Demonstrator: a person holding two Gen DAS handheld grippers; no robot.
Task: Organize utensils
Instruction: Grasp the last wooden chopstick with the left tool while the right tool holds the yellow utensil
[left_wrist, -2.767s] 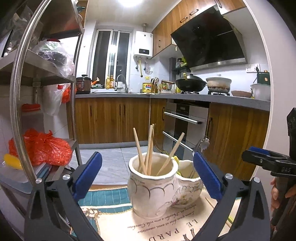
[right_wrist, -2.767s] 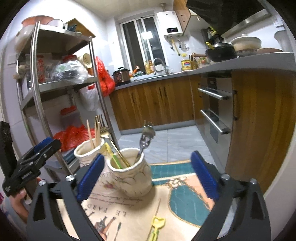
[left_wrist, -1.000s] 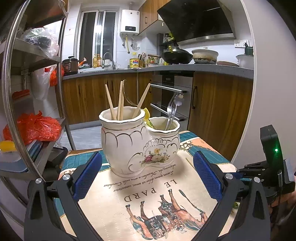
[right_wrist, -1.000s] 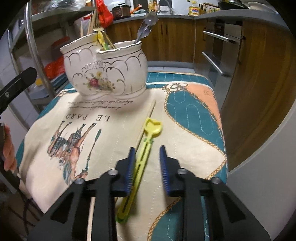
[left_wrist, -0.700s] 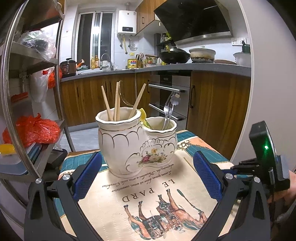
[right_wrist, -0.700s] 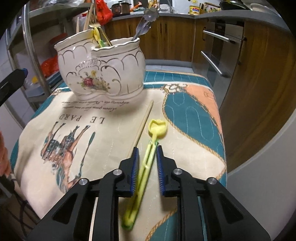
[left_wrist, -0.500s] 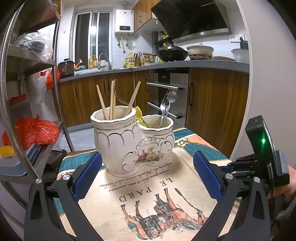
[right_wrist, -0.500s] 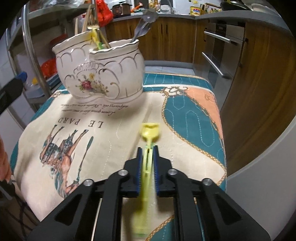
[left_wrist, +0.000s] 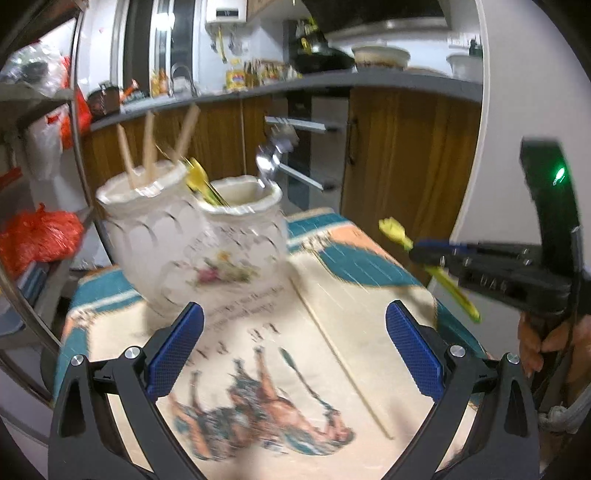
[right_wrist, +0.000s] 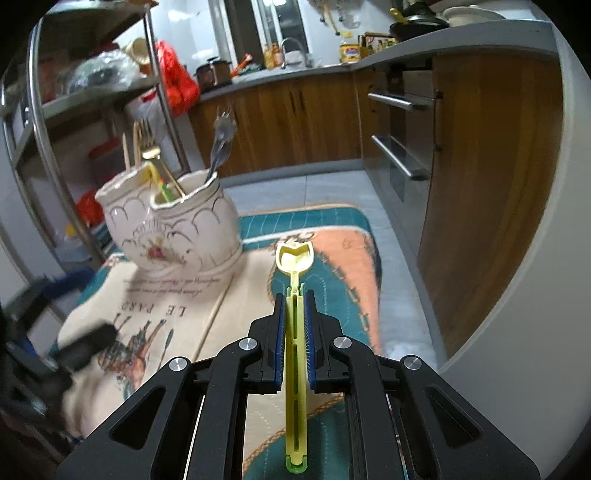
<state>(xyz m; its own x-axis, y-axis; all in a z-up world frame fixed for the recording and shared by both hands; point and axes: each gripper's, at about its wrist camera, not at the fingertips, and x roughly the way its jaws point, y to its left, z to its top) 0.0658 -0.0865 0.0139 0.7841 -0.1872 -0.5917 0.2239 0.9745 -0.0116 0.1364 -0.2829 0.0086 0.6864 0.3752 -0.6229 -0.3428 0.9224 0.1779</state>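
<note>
Surroundings: a printed cloth is covering the surface; a steel rack is standing at 9 o'clock, wooden cabinets and an oven at 12 to 2 o'clock.

Loose item: one chopstick is lying on the cloth between the left gripper's fingers, pointing toward the holder's base; nothing is resting on it.

Holder: a white double ceramic pot is sitting on the cloth at 10 o'clock in the right wrist view. The rear cup is holding chopsticks. The front cup is holding a steel fork, a gold fork and a yellow-green piece, leaning at the divide.

Right gripper: fingers are clamping together on a yellow spoon, its bowl sticking forward, raised off the cloth at 3 o'clock of the holder.

Left gripper: fingers are standing wide apart, gripping nothing, hovering over the cloth with the holder at 11 o'clock.
</note>
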